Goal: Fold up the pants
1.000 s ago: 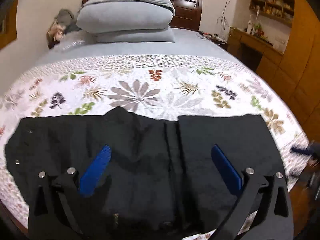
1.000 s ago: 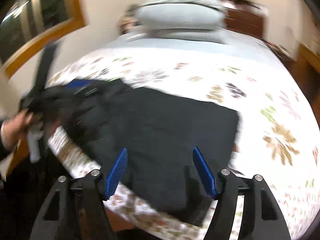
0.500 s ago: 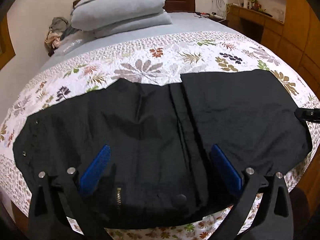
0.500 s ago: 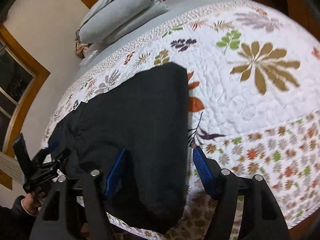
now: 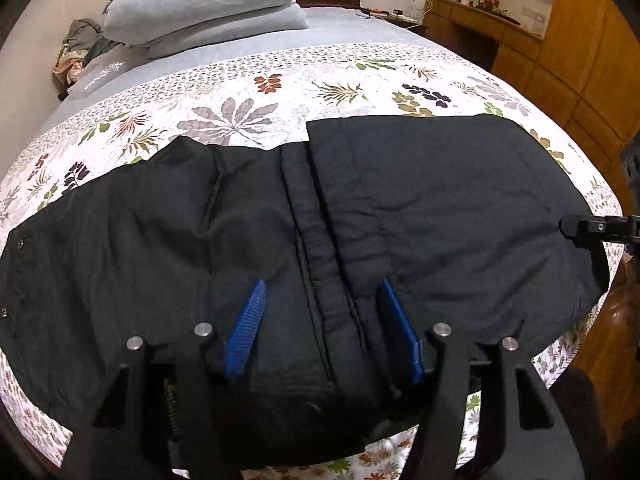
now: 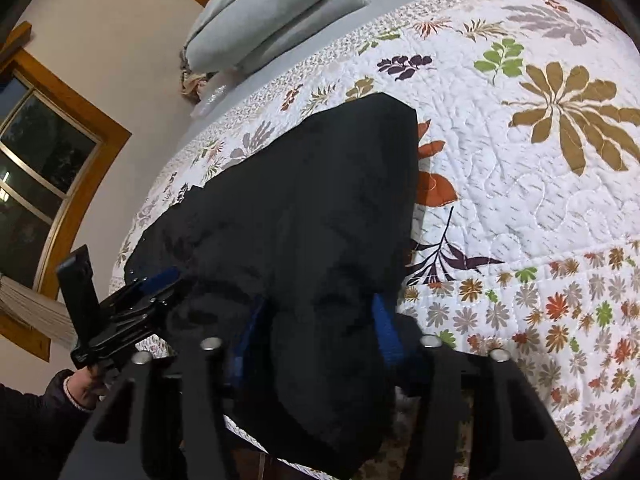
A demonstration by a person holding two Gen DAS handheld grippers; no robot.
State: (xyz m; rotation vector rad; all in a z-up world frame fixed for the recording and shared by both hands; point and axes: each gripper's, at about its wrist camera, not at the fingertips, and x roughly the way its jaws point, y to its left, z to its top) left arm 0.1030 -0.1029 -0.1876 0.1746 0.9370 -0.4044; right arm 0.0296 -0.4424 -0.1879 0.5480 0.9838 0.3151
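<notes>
Pants (image 5: pixel 420 208), black and already doubled over, lie across the near edge of my bed on the floral quilt (image 5: pixel 280 92), their lower border hanging slightly past the mattress edge. Closest to me, my left gripper (image 5: pixel 320 328) sits over the middle of the near border, its blue pads (image 5: pixel 246 328) on either side of a raised ridge of seamed cloth; the jaws are closing, with the fabric between them, though I cannot tell if the pads already press it. My right gripper (image 6: pixel 318 332) is at the right-hand end of the pants, jaws also closing, and the dark cloth bunches up between its blue pads (image 6: pixel 386 332), which look pressed into it. From the right wrist view I see my left hand (image 6: pixel 82 390) on the other tool's handle. Further off, bare quilt stretches past the pants, then a grey sheet (image 5: pixel 340 26). Folded grey bedding (image 5: pixel 208 4) is stacked at the headboard, with wooden cabinets (image 5: pixel 592 52) along the right wall and a window (image 6: pixel 44 168) on the left.
</notes>
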